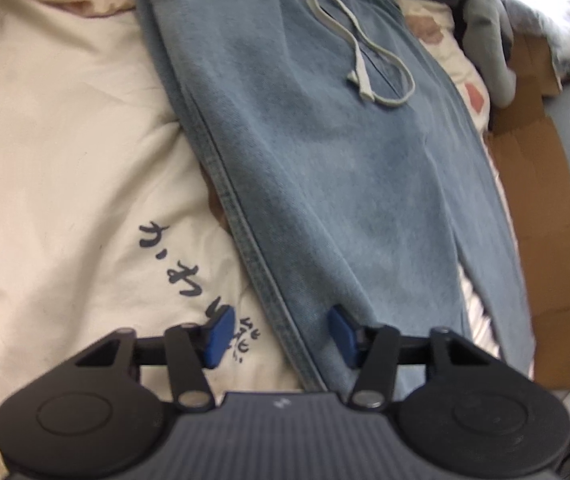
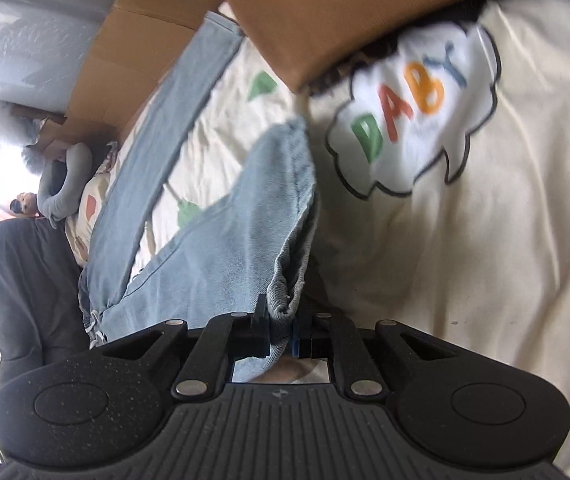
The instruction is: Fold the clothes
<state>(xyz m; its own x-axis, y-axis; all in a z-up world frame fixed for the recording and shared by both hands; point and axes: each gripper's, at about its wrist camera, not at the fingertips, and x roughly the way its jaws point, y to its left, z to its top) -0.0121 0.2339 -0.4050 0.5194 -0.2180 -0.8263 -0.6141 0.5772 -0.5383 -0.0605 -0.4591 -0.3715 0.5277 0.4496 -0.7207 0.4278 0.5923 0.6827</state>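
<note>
Light blue jeans (image 1: pixel 325 140) with a white drawstring (image 1: pixel 359 60) lie flat on a cream bedcover (image 1: pixel 65 140), waistband far from me. My left gripper (image 1: pixel 281 336) hovers low over the jeans' side seam. It is open: one blue pad is over the cover, the other over the denim. In the right wrist view, my right gripper (image 2: pixel 281 320) is shut on the hem of one jeans leg (image 2: pixel 253 220), which hangs up from the bed. The other leg (image 2: pixel 173 120) lies stretched out along the cover.
Cardboard (image 1: pixel 537 200) lines the bed's far side, with a grey soft toy (image 1: pixel 489 40) beside it. A brown cushion (image 2: pixel 345 12) overlaps a "BABY" cloud print (image 2: pixel 413 112) on the cover. A dark grey cloth (image 2: pixel 25 280) lies by the waistband.
</note>
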